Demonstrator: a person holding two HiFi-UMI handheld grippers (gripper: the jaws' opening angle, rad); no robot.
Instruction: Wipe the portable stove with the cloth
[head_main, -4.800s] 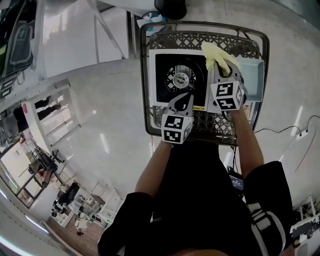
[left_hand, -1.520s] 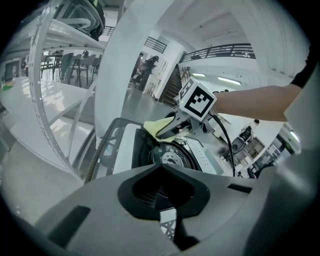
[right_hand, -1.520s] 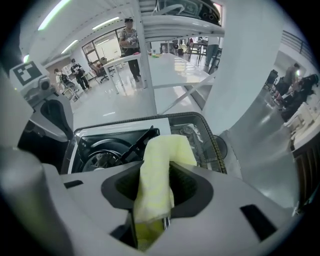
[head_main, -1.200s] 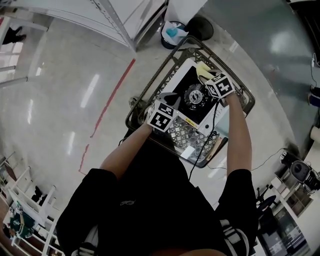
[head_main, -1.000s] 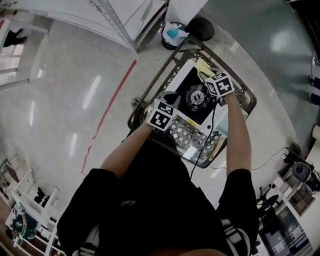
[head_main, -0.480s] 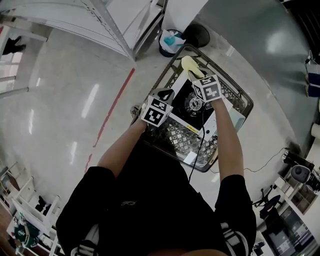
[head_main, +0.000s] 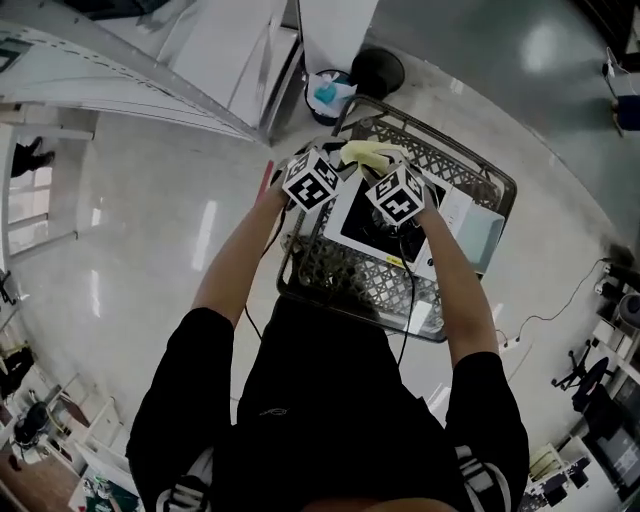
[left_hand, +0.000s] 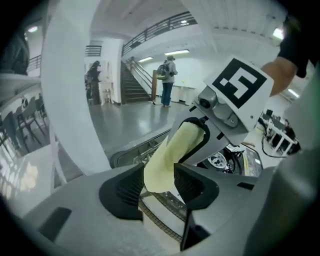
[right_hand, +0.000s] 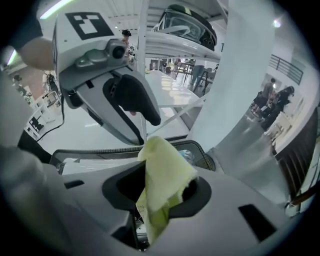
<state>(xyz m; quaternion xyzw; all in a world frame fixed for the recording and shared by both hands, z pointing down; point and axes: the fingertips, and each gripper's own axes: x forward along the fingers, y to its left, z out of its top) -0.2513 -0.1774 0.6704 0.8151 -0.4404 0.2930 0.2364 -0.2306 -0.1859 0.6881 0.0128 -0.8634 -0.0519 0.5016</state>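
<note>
Left gripper: jaws have just opened wide and press on nothing; the cloth hangs between them.
Right gripper: pinches the cloth's upper fold, though its jaws have just been easing apart.
Location: cloth held in the air at the far rim of the mesh cart, just beyond the portable stove that sits inside it.
Risk: with 1 grip loosening and the other not yet closed, the cloth may slip free and drop outside the cart.
Cloth: 1 item, pale yellow, soft, limp, folded narrow, fuzzy edges.
</note>
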